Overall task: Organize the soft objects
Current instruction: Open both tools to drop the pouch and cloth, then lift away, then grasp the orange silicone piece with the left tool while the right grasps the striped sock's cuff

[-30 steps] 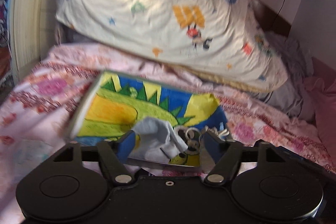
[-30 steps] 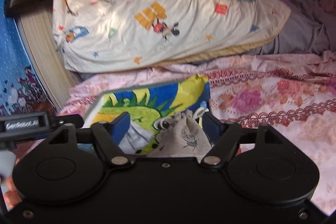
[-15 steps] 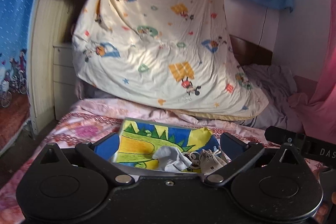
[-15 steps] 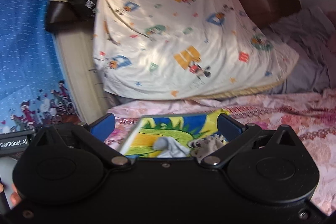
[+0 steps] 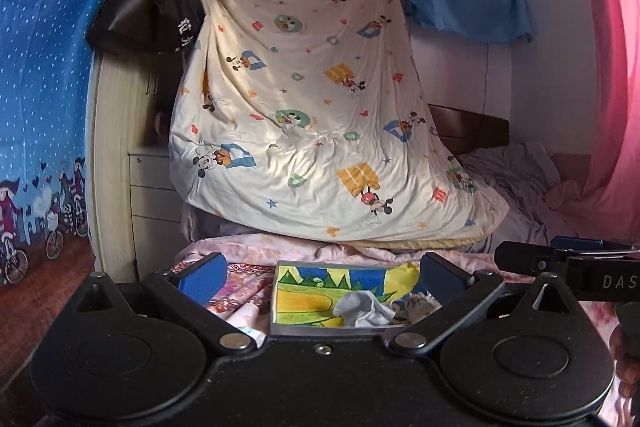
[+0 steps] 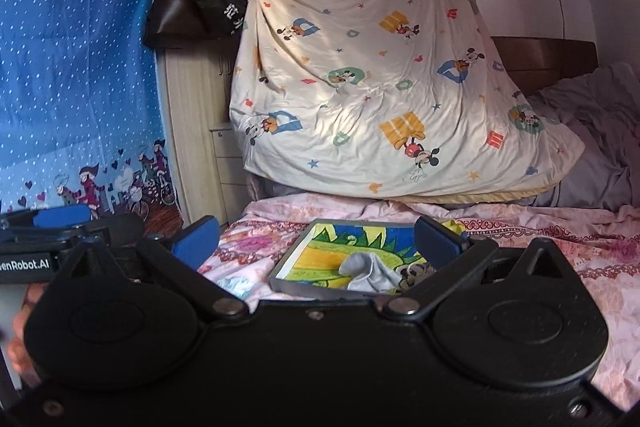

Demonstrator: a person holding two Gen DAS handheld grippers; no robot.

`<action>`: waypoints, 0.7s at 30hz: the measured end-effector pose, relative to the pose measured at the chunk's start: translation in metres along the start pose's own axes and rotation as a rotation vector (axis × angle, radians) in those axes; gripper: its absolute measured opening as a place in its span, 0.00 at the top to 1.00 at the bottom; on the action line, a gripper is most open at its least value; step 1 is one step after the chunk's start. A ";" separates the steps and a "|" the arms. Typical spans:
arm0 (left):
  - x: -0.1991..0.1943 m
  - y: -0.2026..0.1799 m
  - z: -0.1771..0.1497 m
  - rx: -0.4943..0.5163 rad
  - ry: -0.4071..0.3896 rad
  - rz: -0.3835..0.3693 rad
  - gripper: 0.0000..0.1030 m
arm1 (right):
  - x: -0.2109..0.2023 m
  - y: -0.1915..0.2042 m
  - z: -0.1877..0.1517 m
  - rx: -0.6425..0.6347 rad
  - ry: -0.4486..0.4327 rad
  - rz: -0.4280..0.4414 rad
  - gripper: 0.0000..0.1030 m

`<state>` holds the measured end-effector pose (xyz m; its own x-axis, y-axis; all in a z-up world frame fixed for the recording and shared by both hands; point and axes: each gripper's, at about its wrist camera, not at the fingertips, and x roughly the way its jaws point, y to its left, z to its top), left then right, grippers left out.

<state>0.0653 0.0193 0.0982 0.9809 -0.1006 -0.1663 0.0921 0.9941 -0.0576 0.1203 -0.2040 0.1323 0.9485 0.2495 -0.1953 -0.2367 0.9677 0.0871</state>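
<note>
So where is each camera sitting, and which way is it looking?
Left wrist: on the left gripper, facing along the bed at the dinosaur tray and hanging cartoon sheet; the right gripper's side shows at the right edge.
Right wrist: on the right gripper, facing the same way; fingers show at the left.
Shared: tray, white sock, sheet, black bags.

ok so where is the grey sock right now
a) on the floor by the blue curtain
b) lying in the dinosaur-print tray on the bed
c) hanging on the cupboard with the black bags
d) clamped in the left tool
b: the grey sock lies loose inside the dinosaur-print tray on the pink floral bedspread, while the left tool and right tool are both open and hold nothing.
</note>
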 end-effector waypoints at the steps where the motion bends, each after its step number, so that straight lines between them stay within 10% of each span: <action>1: -0.002 0.002 -0.001 0.016 0.005 0.004 0.01 | -0.006 0.005 -0.003 -0.004 0.001 -0.001 0.01; 21: 0.032 0.045 -0.028 0.223 0.087 0.047 0.01 | -0.008 0.025 -0.062 -0.083 0.113 0.001 0.00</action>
<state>0.0964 0.0600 0.0625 0.9676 -0.0472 -0.2480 0.0912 0.9814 0.1690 0.0933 -0.1794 0.0752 0.9198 0.2480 -0.3042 -0.2582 0.9661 0.0068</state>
